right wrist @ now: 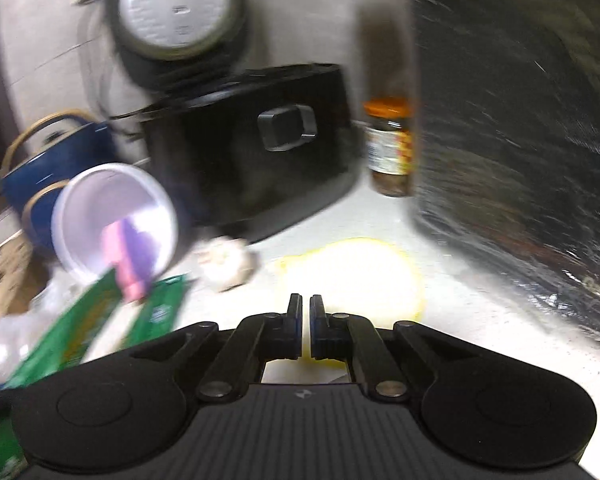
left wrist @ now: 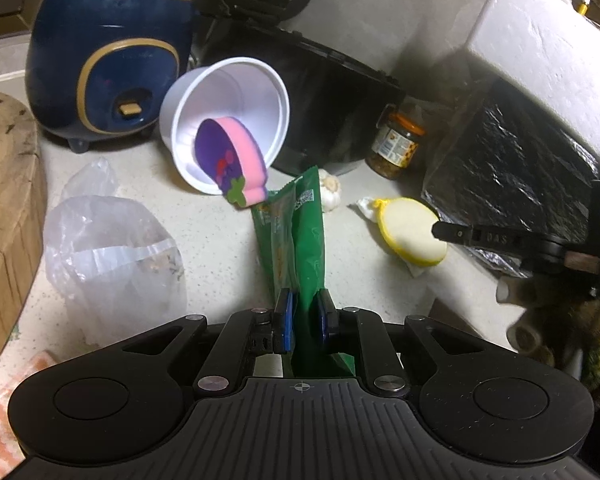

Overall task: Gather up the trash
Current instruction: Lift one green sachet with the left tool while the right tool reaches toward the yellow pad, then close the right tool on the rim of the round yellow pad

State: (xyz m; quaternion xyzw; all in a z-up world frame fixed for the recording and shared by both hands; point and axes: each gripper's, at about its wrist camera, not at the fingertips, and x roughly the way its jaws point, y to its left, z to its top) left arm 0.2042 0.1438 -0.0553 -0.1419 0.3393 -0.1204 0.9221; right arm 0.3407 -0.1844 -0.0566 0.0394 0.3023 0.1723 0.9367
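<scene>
Left gripper [left wrist: 303,320] pinches the green wrapper [left wrist: 296,240] low at 1 end; it could flop into the tipped white cup [left wrist: 224,120]. Right gripper [right wrist: 306,322] is closed empty near the yellow-rimmed lid [right wrist: 352,276], so it may just shove it.

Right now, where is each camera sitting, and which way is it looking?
Left wrist: sits on the left gripper, looking down its fingers at the green wrapper it pinches; the right gripper's tip shows too.
Right wrist: sits on the right gripper, shut on nothing, looking at the yellow-rimmed lid.
Both see the white cup, the jar and the black cooker.
</scene>
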